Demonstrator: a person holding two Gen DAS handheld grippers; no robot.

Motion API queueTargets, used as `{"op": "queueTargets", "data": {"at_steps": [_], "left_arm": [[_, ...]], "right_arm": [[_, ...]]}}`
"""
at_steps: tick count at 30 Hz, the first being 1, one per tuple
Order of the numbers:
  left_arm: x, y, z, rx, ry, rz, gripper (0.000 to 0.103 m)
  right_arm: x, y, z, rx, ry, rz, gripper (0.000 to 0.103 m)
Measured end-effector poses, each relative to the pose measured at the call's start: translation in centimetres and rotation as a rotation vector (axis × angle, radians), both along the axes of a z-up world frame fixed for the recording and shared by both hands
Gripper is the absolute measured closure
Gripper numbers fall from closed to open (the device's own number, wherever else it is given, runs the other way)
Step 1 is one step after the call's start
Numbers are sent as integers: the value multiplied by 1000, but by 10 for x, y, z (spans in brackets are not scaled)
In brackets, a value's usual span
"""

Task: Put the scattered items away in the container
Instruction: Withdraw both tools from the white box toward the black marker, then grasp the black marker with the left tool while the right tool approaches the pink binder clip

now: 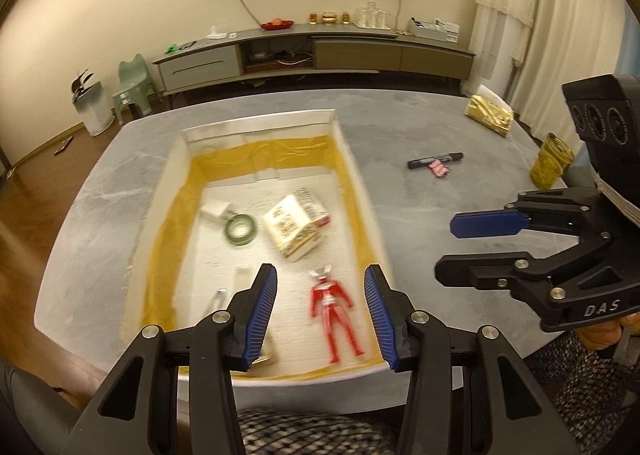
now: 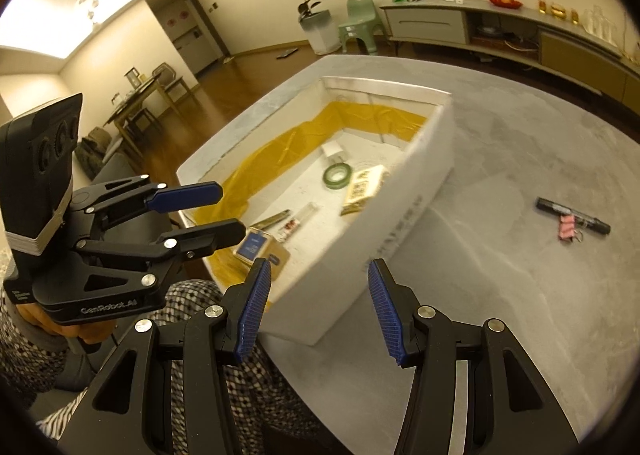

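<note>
Item 1, your left gripper [image 1: 320, 307]: blue ribbed pads spread wide, nothing between them, poised over the near end of the white box [image 1: 360, 175]. Its body reads "GenRobot.AI" in the right wrist view.

Item 2, your right gripper [image 2: 318, 307]: jaws likewise spread and empty, held off the box's right wall above the table [image 2: 520, 135]. Its body reads "DAS" in the left wrist view.

Item 3, white box: open-topped, yellow sheet lining its walls, long axis running away from you. Inside: a red-and-silver toy figure [image 1: 334, 311] lying flat along the box, head toward the far end; a carton [image 1: 296, 225] with a QR code printed on it, other print too blurred to read; a green tape roll [image 1: 240, 230]; a small white block [image 1: 216, 211]; a blue card [image 2: 252, 245] near the front corner.

Item 4, still out on the table: a black marker [image 1: 436, 160] lying crosswise to the box, well right of it, label unreadable, with a pink binder clip [image 1: 439, 169] touching it.

Item 5, surface and room: grey marbled table, a gold packet [image 1: 490, 115] and gold tin [image 1: 551, 161] at its far right. Beyond, wood floor, a long low cabinet [image 1: 320, 51], a green stool [image 1: 134, 85].
</note>
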State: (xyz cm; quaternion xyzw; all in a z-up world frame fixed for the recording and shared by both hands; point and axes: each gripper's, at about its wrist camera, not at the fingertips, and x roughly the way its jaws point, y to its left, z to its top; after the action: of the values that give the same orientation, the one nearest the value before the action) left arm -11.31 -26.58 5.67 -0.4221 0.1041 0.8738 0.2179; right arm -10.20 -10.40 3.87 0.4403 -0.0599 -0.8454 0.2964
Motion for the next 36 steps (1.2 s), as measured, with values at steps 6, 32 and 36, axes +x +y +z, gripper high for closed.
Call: {"op": "queueTargets", "data": {"at_steps": [6, 32, 36], "left_arm": [[3, 50, -5, 9, -14, -72, 56], [-71, 191, -66, 186, -116, -114, 54], [-88, 199, -77, 207, -105, -73, 54]], "right_arm": [[-4, 51, -13, -10, -21, -78, 49], [-123, 187, -111, 99, -36, -405, 49], [-140, 191, -121, 116, -16, -413, 62]]}}
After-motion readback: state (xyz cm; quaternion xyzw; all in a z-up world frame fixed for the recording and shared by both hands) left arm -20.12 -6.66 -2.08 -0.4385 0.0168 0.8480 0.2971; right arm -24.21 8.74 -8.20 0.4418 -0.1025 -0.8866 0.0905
